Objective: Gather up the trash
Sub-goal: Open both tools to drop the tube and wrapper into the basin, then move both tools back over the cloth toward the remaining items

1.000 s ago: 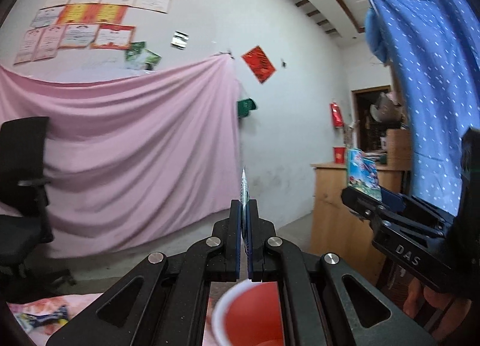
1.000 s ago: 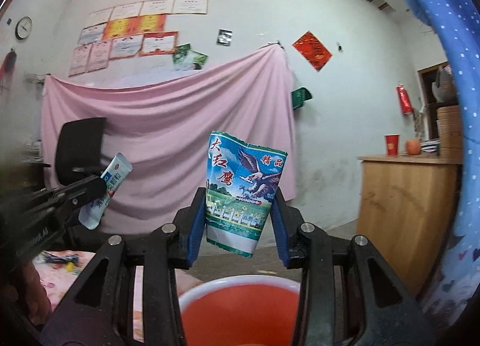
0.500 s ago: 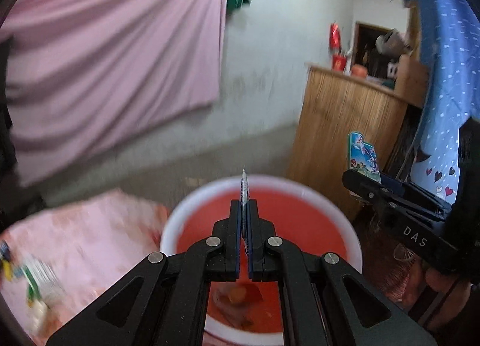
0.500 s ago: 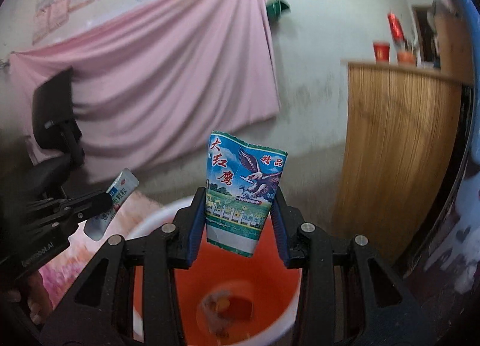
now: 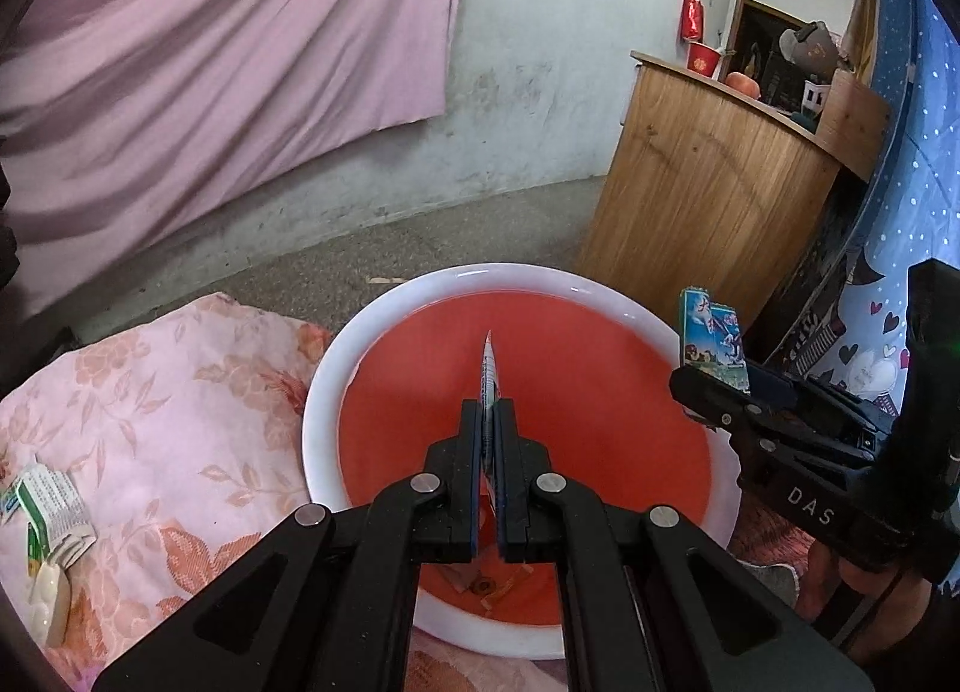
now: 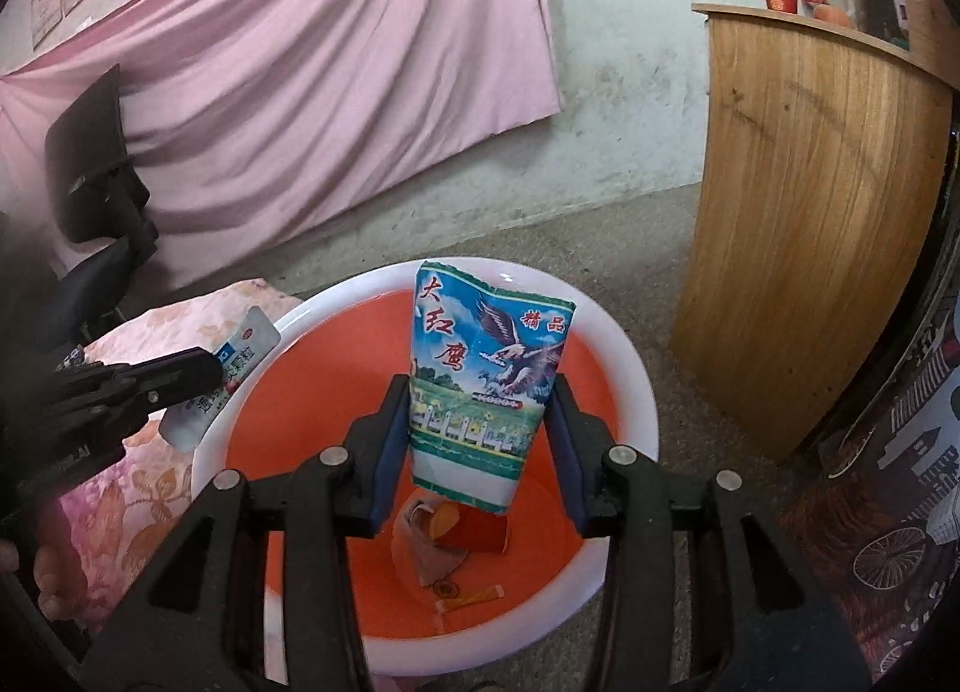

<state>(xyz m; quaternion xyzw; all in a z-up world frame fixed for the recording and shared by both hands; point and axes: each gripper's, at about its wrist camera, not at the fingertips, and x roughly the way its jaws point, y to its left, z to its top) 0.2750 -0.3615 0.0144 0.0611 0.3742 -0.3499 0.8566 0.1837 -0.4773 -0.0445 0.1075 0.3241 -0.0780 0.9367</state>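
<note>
Two grippers are hanging over the orange basin [image 6: 624,392], each clamping one piece of trash. The left gripper [image 5: 493,422] is pinching a thin white-and-blue sachet [image 5: 489,368] edge-on, its pads nearly touching with only the flat packet between them; the sachet's tip is pointing forward over the basin's red inside. From the right wrist view that same sachet [image 6: 231,368] is showing flat, poking out past the left gripper [image 6: 204,371] at the basin's left rim.

The right gripper [image 6: 480,410] is holding its jaws about a packet's width apart, squeezing the eagle-printed wrapper [image 6: 489,380] by its two side edges, so the wrapper is standing upright between the blue pads. Directly below and ahead of it, crumpled scraps [image 6: 447,536] are lying on the basin floor. In the left wrist view the wrapper [image 5: 714,344] is appearing to the right, above the basin's [image 5: 318,392] right rim.

Left of the left gripper, a green-and-white packet [image 5: 51,506] is lying on the pink floral cloth [image 5: 150,392] beside the basin. A wooden counter [image 6: 804,200] is standing ahead on the right.
</note>
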